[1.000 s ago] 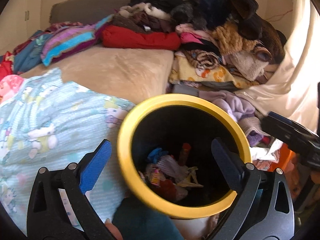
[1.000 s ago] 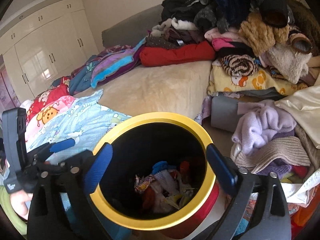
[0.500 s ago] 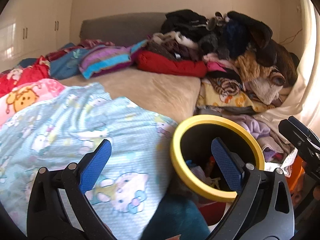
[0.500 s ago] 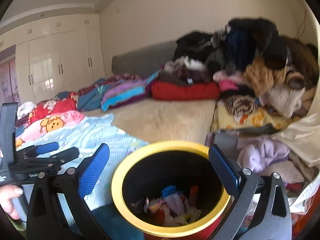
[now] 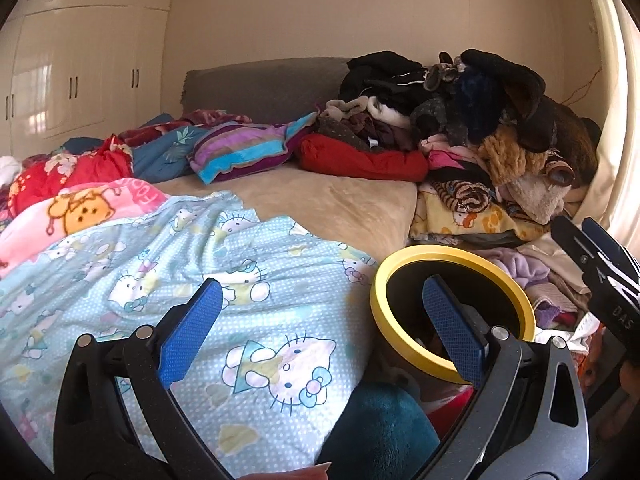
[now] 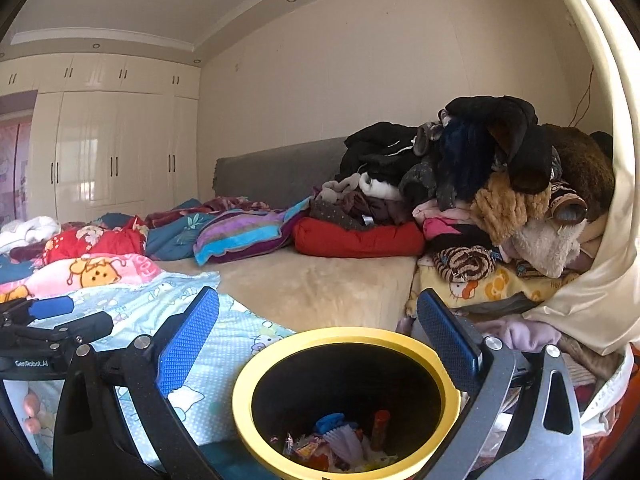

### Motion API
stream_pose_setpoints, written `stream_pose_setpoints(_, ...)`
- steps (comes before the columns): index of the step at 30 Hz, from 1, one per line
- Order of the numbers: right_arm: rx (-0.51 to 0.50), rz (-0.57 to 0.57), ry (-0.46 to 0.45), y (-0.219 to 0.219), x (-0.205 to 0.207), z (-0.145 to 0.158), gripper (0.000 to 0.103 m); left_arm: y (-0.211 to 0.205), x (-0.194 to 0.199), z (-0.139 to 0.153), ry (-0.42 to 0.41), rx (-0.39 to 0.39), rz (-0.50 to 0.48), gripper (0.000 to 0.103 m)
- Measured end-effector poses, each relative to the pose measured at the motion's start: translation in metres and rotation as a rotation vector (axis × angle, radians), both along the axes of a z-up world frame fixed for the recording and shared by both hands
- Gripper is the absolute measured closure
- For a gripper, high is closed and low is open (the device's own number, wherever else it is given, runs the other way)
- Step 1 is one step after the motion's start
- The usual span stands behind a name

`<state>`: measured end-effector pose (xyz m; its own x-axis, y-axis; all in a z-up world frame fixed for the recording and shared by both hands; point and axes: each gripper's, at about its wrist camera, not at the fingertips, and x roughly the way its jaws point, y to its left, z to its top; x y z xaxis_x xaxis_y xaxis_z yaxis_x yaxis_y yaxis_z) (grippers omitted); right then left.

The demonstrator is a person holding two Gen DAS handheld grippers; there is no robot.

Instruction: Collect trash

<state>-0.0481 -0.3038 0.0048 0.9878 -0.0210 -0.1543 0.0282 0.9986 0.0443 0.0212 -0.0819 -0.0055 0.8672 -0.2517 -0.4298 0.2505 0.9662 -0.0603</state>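
Observation:
A bin with a yellow rim (image 6: 256,364) and black inside stands beside the bed; it shows lower right in the left wrist view (image 5: 380,280). Inside lie wrappers and other trash (image 6: 340,440). My right gripper (image 6: 318,332) is open and empty, above and just behind the bin. My left gripper (image 5: 320,320) is open and empty, over the light blue Hello Kitty blanket (image 5: 160,272), with the bin under its right finger. The left gripper also shows at the left edge of the right wrist view (image 6: 52,320).
The bed has a tan sheet (image 5: 332,200), and a tall pile of clothes (image 5: 472,120) stands at its right. Colourful pillows and blankets (image 5: 240,148) lie at the head. White wardrobes (image 6: 100,152) line the left wall. A teal cloth (image 5: 376,432) lies below the bin.
Both grippers have risen and tilted up away from the bin. The left one has swung left over the blanket. Both stayed open and empty.

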Motion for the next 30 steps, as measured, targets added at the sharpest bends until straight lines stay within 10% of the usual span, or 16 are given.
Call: stream_pose_setpoints(30,-0.005,-0.019,0.008,0.0064,-0.0011,-0.0064,0.006,-0.0056,-0.006,-0.0009,-0.007,-0.006,0.006,0.011)
